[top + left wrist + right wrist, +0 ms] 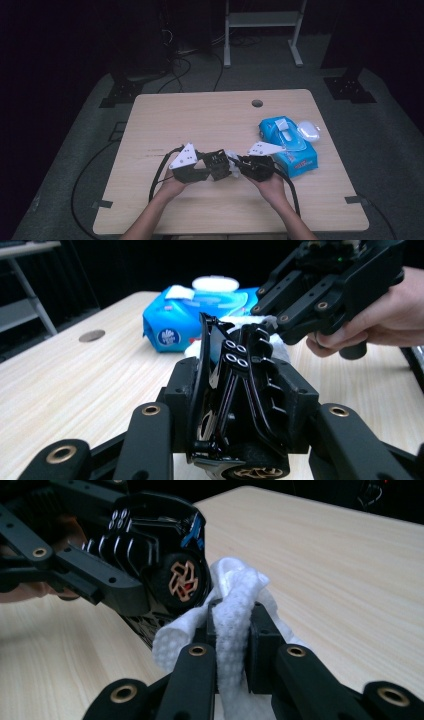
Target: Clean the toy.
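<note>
A black toy car (240, 385) with copper-coloured wheels (184, 582) sits clamped between the jaws of my left gripper (240, 425), held above the wooden table (200, 120). My right gripper (232, 640) is shut on a bunched white wipe (234, 605), which rests against the car's wheel end. In the high view the two grippers meet nose to nose at the table's front middle, left gripper (216, 167) and right gripper (237, 165), with the wipe (231, 154) between them. In the left gripper view the right gripper (285, 320) comes in from the upper right, held by a hand (380, 325).
A blue pack of wet wipes (290, 145) lies at the right of the table, with a white oval object (308, 131) by its far end. A round cable hole (257, 103) sits near the far edge. Cables trail off the front. A white frame (262, 20) stands behind.
</note>
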{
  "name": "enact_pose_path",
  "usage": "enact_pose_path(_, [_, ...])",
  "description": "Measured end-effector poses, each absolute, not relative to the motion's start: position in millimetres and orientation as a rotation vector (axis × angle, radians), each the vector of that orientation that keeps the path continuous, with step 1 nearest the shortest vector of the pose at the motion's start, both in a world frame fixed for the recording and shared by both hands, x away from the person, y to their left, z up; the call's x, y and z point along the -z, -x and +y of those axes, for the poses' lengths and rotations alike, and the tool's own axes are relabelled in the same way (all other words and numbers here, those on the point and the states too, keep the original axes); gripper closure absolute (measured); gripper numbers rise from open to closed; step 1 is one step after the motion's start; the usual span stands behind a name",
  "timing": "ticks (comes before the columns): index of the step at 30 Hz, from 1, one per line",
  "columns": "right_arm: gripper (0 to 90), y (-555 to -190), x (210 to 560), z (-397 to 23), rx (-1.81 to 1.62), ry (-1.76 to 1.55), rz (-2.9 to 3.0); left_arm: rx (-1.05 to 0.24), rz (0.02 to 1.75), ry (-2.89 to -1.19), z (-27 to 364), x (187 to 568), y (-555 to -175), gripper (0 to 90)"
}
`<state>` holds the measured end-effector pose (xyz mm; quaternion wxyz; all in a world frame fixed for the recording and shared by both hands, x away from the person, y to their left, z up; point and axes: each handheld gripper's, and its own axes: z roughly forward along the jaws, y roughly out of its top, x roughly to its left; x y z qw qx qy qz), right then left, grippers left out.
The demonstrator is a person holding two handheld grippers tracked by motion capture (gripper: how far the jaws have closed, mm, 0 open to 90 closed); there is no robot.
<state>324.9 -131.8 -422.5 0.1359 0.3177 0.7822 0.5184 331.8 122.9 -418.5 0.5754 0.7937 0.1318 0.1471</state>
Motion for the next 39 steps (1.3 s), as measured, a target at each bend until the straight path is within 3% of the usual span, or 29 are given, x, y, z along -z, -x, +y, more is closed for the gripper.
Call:
enact_pose_path(11, [82.5, -328.1, 426.3, -136.6, -1.491, -0.964, 2.253, -0.294, 0.426, -1.851, 122.8, 431.7, -341.6, 53.6])
enact_pose_path(15, [82.5, -327.6, 426.5, -138.5, -1.494, -0.970, 2.250, -0.268, 0.401, -1.814, 122.4, 426.9, -340.0, 57.0])
enact_pose_path(16, [82.5, -327.5, 426.6, -138.6, -1.502, -0.972, 2.249, -0.321, 0.372, -1.842, 119.9, 422.7, -337.1, 58.5])
enact_pose_path(39, [82.6, -328.5, 429.9, -137.5, -1.522, -0.990, 2.263, -0.326, 0.308, -1.872, 110.0, 426.9, -327.1, 57.8])
